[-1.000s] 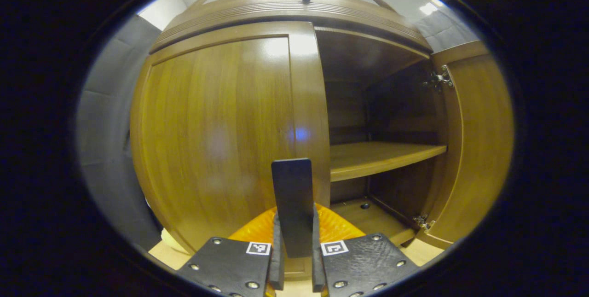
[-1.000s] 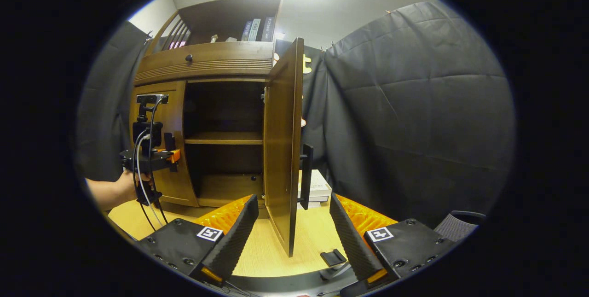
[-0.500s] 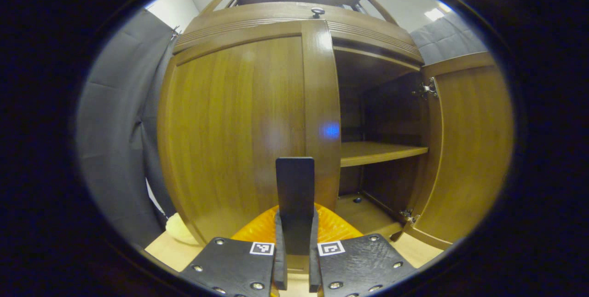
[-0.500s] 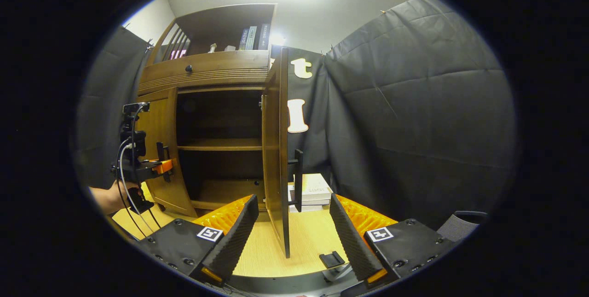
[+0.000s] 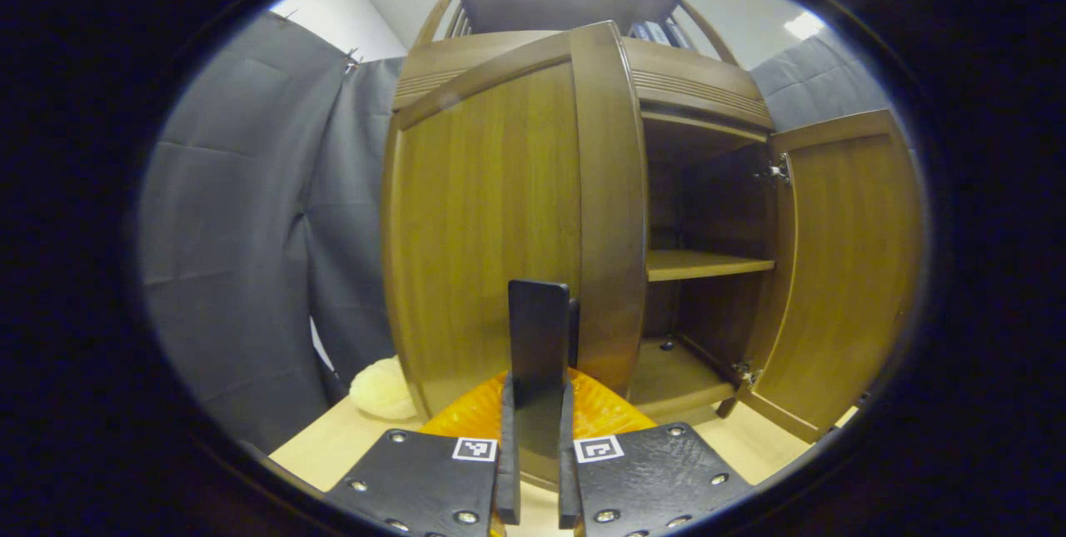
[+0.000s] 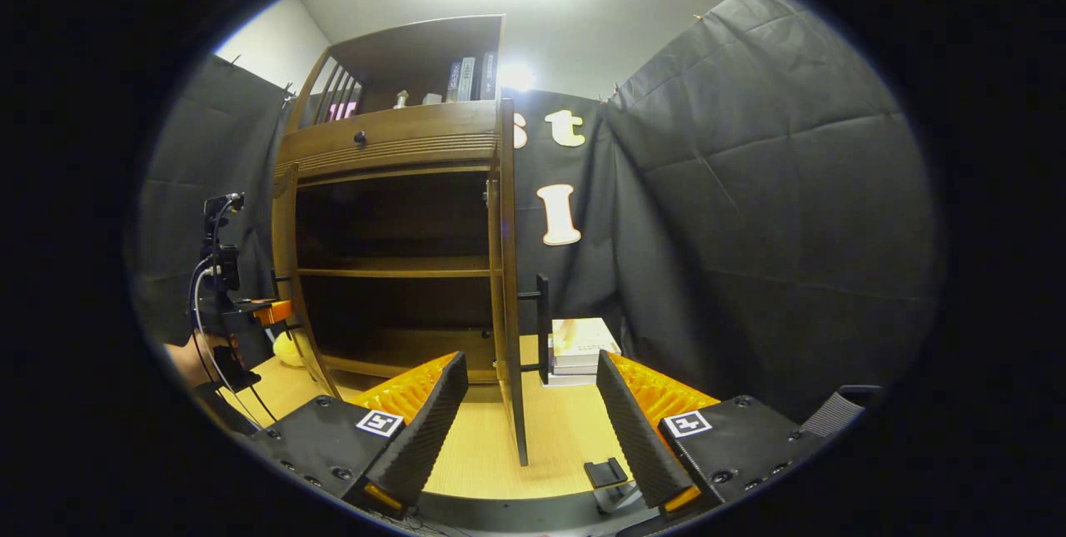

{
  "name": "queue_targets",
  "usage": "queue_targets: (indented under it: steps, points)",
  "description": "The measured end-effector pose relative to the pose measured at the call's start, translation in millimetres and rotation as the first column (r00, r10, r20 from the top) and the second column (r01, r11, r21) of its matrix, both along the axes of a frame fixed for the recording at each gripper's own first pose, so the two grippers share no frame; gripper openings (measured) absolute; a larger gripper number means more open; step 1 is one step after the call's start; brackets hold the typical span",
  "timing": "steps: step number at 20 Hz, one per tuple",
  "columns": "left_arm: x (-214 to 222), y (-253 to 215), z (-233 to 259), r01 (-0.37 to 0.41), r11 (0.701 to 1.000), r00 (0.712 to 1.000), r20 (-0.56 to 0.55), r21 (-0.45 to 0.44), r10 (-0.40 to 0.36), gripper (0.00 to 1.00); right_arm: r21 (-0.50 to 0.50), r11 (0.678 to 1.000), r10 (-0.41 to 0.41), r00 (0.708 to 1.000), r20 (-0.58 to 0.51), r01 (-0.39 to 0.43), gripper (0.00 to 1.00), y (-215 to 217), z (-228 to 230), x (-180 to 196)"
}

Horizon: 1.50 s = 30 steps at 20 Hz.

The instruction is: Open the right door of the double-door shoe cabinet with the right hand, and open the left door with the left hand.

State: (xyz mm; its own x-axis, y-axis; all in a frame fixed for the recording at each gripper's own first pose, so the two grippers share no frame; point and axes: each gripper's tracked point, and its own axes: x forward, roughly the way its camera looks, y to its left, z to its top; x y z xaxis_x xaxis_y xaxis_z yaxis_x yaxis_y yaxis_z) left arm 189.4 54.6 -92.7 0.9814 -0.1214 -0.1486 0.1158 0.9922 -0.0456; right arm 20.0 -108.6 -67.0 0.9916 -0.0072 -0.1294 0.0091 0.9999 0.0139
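In the left gripper view, the left gripper (image 5: 533, 437) was clenched on the flat black bar handle (image 5: 540, 345) of the brown wooden left door (image 5: 491, 221), which stood partly swung out from the shoe cabinet. In the right gripper view, the right gripper (image 6: 526, 416) hung released, fingers spread, near the edge-on brown wooden right door (image 6: 508, 287), touching nothing.

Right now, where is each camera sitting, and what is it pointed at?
Left gripper view: rides the left gripper, facing the left door; its fingers clamp the black handle.
Right gripper view: rides the right gripper, farther back, facing the right door edge-on; its fingers are spread, holding nothing.
Both show the cabinet's shelf.
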Motion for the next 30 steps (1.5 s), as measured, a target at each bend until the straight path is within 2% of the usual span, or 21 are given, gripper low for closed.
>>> queue_targets:
  steps: [3,6,11,13,14,17,18,22,23,27,28,29,30]
  points:
    - [-15.6,22.5,1.1,-0.044,0.999,0.999,-0.013,0.020,0.045,0.21,0.003,0.999,0.046,0.999,0.009,-0.046,0.97,0.4,-0.2,-4.2]
    - [-26.6,42.0,1.5,-0.077,0.997,0.997,-0.026,0.021,0.077,0.13,-0.001,0.998,0.062,0.998,-0.001,-0.062,0.97,-2.9,-6.3,-6.1]
    - [-41.6,74.6,-1.7,-0.115,0.993,0.993,-0.035,0.040,0.116,0.17,0.003,0.996,0.087,0.996,0.004,-0.087,0.96,11.2,-4.0,-9.8]
    - [-45.3,86.2,-5.7,-0.113,0.992,0.992,-0.043,0.050,0.115,0.15,0.000,0.996,0.088,0.996,0.001,-0.088,0.97,19.9,-4.0,-10.7]
    - [-47.7,91.7,-7.2,-0.109,0.992,0.993,-0.049,0.055,0.112,0.18,0.006,0.996,0.089,0.996,0.001,-0.089,0.96,26.8,-3.3,-11.6]
    - [-51.6,109.9,-10.9,-0.108,0.993,0.992,-0.062,0.051,0.111,0.12,-0.007,0.995,0.103,0.995,-0.007,-0.103,0.96,48.4,-5.7,-11.6]
    - [-52.3,115.7,-11.2,-0.104,0.994,0.992,-0.062,0.043,0.106,0.18,-0.012,0.995,0.104,0.995,-0.008,-0.104,0.96,54.0,-4.9,-12.7]
    - [-54.7,138.8,-11.0,-0.099,0.994,0.993,-0.058,0.048,0.102,0.17,-0.022,0.993,0.116,0.993,0.003,-0.116,0.96,81.3,1.9,-16.9]
    - [-54.9,145.3,-9.8,-0.096,0.994,0.994,-0.056,0.045,0.099,0.14,-0.025,0.993,0.117,0.993,0.004,-0.117,0.96,87.4,3.3,-17.3]
    - [-58.4,169.8,-7.7,-0.101,0.994,0.994,-0.046,0.039,0.103,0.14,-0.029,0.992,0.122,0.992,0.011,-0.122,0.96,114.3,9.7,-14.6]
    - [-61.0,178.2,-8.6,-0.106,0.994,0.993,-0.044,0.036,0.107,0.17,-0.031,0.992,0.124,0.992,0.012,-0.124,0.96,119.9,11.7,-13.9]
    - [-62.5,187.2,-8.8,-0.113,0.993,0.993,-0.043,0.033,0.114,0.14,-0.033,0.992,0.126,0.992,0.015,-0.126,0.96,126.6,12.3,-13.6]
    - [-64.8,195.8,-9.7,-0.120,0.992,0.992,-0.043,0.028,0.121,0.17,-0.033,0.991,0.129,0.992,0.015,-0.128,0.96,133.2,13.6,-13.2]
